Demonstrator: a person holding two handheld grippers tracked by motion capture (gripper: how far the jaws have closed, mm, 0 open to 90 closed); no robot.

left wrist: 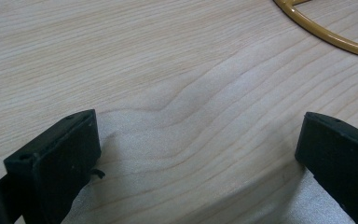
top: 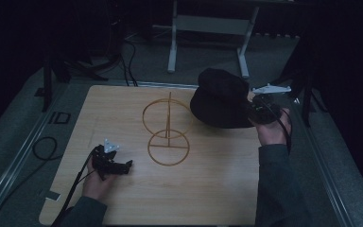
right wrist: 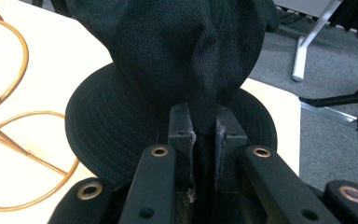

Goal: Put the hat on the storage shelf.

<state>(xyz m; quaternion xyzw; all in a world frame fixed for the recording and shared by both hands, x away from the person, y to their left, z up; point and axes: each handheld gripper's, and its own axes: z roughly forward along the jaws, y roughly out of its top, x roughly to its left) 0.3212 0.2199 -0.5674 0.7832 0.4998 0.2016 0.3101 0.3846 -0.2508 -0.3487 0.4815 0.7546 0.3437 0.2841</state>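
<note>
- A black bucket hat (top: pixel 220 99) sits at the far right part of the light wooden surface (top: pixel 208 189), its brim low over the wood and its crown lifted and tilted.
- The right claw (top: pixel 254 109), held in the person's right hand (top: pixel 273 128), is pressed against the hat's right side; a grey three-cornered plate (top: pixel 270 88) rides on top of it.
- In the right gripper view, the right claw (right wrist: pixel 204 135) is clamped on a fold of the hat (right wrist: pixel 177 56), the dark fabric pinched between the two jaws with the crown rising directly above them and the stitched brim spreading out to either side.
- A gold wire stand (top: pixel 168 130), made of two rings joined by an upright rod, stands at the middle of the surface, just left of the hat; whether the brim touches its upper ring cannot be told.
- The same gold rings (right wrist: pixel 9 140) show at the left edge of the right gripper view, beside the brim.
- The left claw (top: pixel 123 166) rests low on the near left part of the surface, in the person's left hand (top: pixel 97 182), well apart from the hat and near the stand's lower ring.
- In the left gripper view, the left claw (left wrist: pixel 198 149) is spread wide with bare wood between its jaws; a curve of the gold ring (left wrist: pixel 326 32) crosses the upper right corner.
- Beyond the surface lie grey floor, dark cables (top: pixel 127 61) and a white frame's legs (top: pixel 208 33).
</note>
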